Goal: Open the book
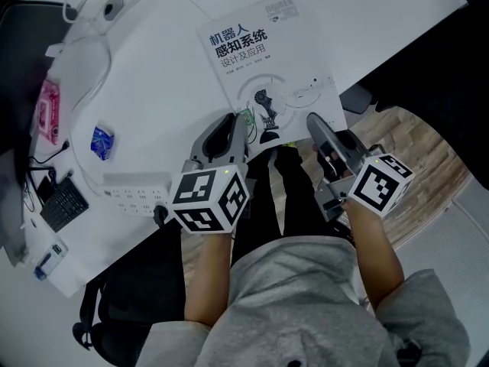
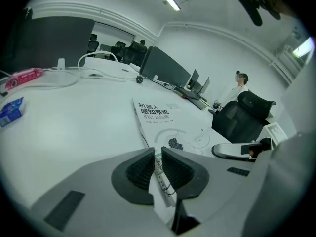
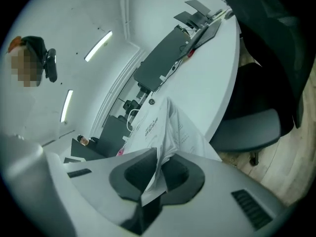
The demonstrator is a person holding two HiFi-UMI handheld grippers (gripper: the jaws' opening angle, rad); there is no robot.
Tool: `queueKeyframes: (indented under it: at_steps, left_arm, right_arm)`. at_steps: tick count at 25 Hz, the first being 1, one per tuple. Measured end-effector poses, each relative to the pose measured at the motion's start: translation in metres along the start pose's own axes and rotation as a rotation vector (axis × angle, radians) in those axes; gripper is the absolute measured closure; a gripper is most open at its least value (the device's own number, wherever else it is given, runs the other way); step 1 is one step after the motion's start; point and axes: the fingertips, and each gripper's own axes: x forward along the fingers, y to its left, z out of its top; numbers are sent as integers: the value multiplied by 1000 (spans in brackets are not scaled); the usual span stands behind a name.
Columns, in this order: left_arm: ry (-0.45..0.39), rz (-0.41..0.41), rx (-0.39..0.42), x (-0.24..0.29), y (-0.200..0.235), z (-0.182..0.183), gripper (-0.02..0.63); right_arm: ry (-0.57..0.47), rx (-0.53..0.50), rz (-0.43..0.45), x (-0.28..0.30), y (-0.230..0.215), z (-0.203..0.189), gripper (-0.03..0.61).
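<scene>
Head view: a white softcover book (image 1: 267, 60) with a dark printed title lies on the white table (image 1: 153, 67). It sits in the upper middle of the frame, its lower edge at the table's rim.
Left gripper (image 1: 235, 121): at the book's lower left corner, left of centre in the frame.
Left gripper view: the grey left gripper (image 2: 158, 150) is clenched. Its ridged black pads are pressed on the near edge of the book (image 2: 163, 117), which lies flat beyond them.
Right gripper (image 1: 315, 121): at the book's lower right corner, right of centre.
Right gripper view: the right gripper (image 3: 160, 154) is clamped on a thin white sheet at the corner of the book (image 3: 158, 122). The sheet curls up off the leaves below; whether it is the cover alone I cannot tell.
Marker cubes: one black-and-white cube (image 1: 210, 199) is on the left gripper, another (image 1: 380, 182) on the right.
Left of frame: a pink packet (image 1: 48, 112), a small blue packet (image 1: 102, 142) and a white power strip (image 1: 134, 189) lie on the table, well apart from the book.
Right of frame: pale wooden floor (image 1: 428, 167).
</scene>
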Motion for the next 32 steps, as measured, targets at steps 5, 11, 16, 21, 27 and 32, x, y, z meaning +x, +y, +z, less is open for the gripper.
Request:
queueKeyframes:
  at_steps: [5,11,16,21,27,32]
  left_arm:
    - [-35,12,21,-28,-3,11,568]
    - [-135,43,-10,-70,-7,28,568]
    - [-222,104,-3,-108,5,48,568]
    - [-280,156,-7,-141,21,61,568]
    - [-315,203,-22,-167,37,62,568]
    - [-327,226,-39,-184,47,55,568]
  right_arm:
    - [-13,-118,0,-3,27,6,531]
    - [17,-355,20,-3,72,3,532]
    - [85,-573,71,11,116,-16,531]
    - [153,-724,116,26,144,-44,531]
    - [266,-835,184,52,163,-92,531]
    - [344,-865,168,78,155,-123,531]
